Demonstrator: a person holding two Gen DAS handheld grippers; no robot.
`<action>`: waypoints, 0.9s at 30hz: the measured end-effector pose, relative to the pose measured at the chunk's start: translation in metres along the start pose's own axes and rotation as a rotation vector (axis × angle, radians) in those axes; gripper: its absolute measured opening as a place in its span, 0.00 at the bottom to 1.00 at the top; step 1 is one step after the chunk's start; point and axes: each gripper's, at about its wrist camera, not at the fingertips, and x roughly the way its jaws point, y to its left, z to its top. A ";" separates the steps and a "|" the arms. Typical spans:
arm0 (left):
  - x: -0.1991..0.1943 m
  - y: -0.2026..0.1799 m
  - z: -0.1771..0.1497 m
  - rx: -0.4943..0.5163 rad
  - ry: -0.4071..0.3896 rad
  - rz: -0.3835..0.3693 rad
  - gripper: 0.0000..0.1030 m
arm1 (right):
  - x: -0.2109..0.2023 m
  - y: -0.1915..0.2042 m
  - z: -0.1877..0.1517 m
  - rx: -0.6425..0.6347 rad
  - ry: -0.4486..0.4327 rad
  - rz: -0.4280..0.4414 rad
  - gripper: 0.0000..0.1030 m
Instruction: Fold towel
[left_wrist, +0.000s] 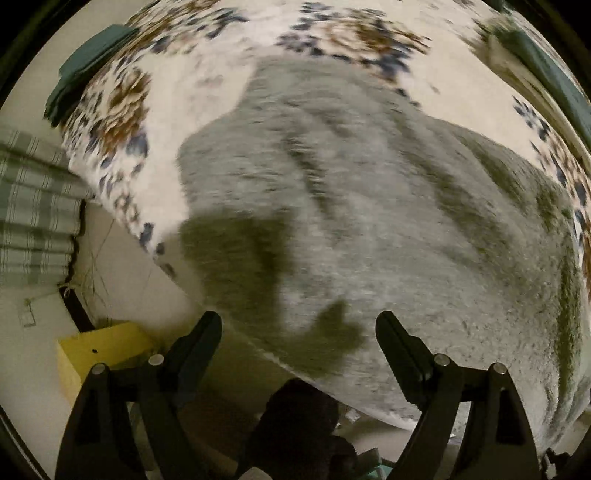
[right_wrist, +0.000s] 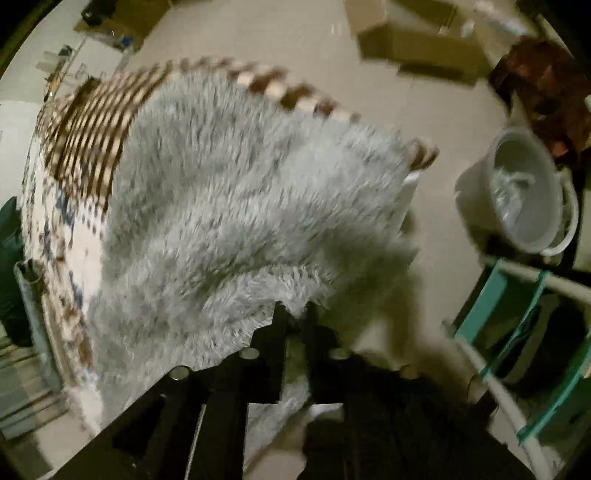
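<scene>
A fluffy grey towel (left_wrist: 351, 203) lies spread and rumpled on a table covered with a floral cloth (left_wrist: 122, 122). My left gripper (left_wrist: 299, 328) hangs open above the towel's near edge at the table's rim, with nothing between its fingers. In the right wrist view the same towel (right_wrist: 240, 203) looks pale grey-blue and drapes over the table's edge. My right gripper (right_wrist: 297, 314) has its two fingers close together with a tuft of the towel's edge pinched between them. Both views are motion-blurred.
A folded green cloth (left_wrist: 92, 62) lies at the table's far left. Plaid fabric (left_wrist: 33, 210) and a yellow box (left_wrist: 99, 350) sit beside the table. A white bucket (right_wrist: 524, 195), cardboard boxes (right_wrist: 417, 40) and a teal-and-white rack (right_wrist: 517, 332) stand on the floor.
</scene>
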 end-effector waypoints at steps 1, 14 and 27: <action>0.001 0.008 0.000 -0.019 -0.003 -0.006 0.83 | -0.003 0.000 -0.004 -0.019 0.003 0.007 0.29; 0.039 0.084 0.028 -0.253 -0.027 -0.131 0.15 | 0.081 0.065 -0.143 -0.109 0.212 0.145 0.40; -0.036 0.097 0.049 -0.159 -0.240 -0.193 0.09 | 0.072 0.115 -0.209 -0.281 0.098 0.078 0.06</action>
